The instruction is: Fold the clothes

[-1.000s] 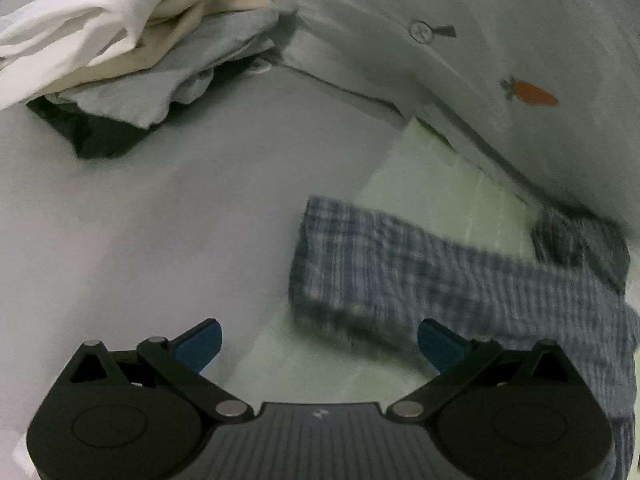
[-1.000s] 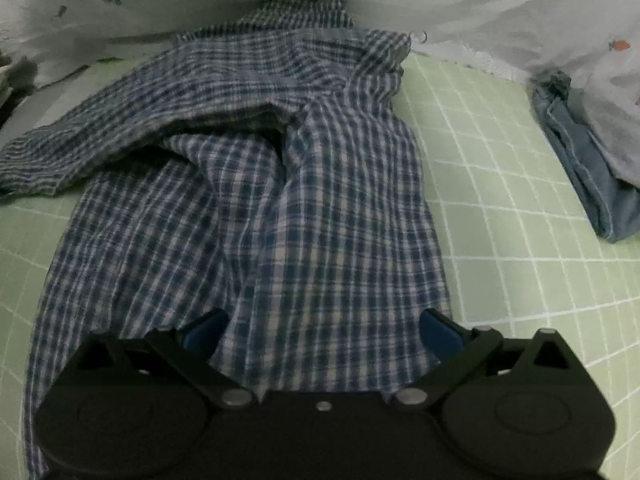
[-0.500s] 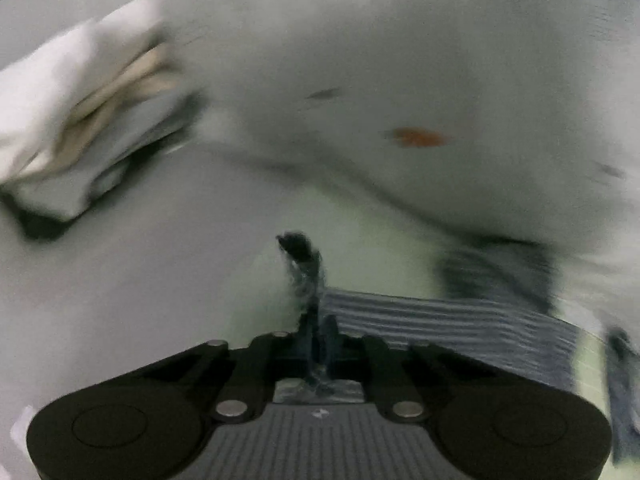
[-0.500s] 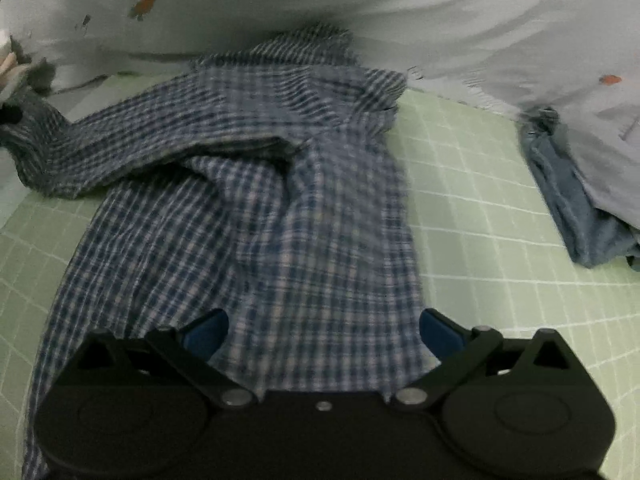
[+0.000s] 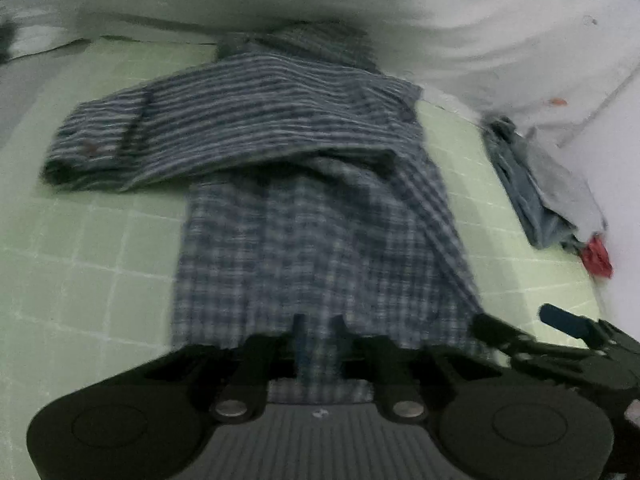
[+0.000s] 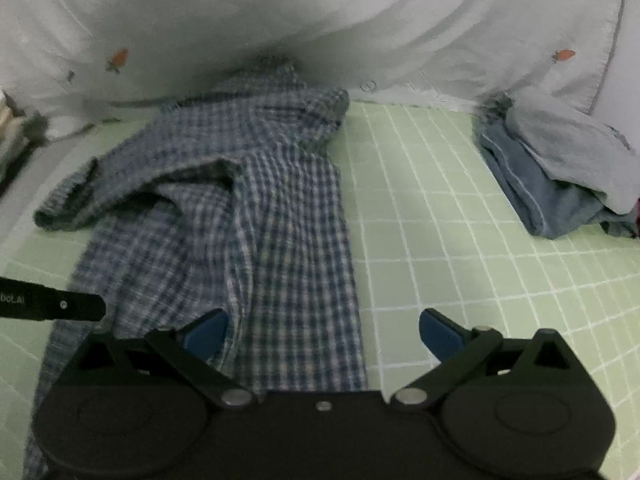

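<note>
I see the blue plaid shirt point(image 5: 312, 216) spread down the middle of the left wrist frame on a pale green gridded mat point(image 5: 80, 264). Its sleeve point(image 5: 192, 132) lies folded across the upper part of the body, with the cuff end at the centre left. The collar sits at the top centre, against white bedding printed with small carrots point(image 5: 500, 28).

My left gripper point(image 5: 319, 334) is at the bottom centre of that frame. Its 2 fingers stand a narrow gap apart and have just been opening. The plaid hem shows through the gap, but the picture is blurred and I see no pinch, so I read nothing held. The tip of the other gripper pokes in at the lower right.

In the right wrist frame my right gripper point(image 6: 323, 330) has its blue pads point(image 6: 440, 330) spread wide at the bottom, gripping nothing. The left pad sits over the shirt's point(image 6: 272, 216) lower right portion and the right pad over bare mat point(image 6: 460, 264). A black arm of the left gripper enters from the centre left edge.

A folded pile of blue and grey garments point(image 6: 560, 172) rests at the right edge of the mat, well apart from the shirt. In the left wrist frame a small red item point(image 5: 597, 257) lies touching that pile's point(image 5: 536, 184) lower end.
</note>
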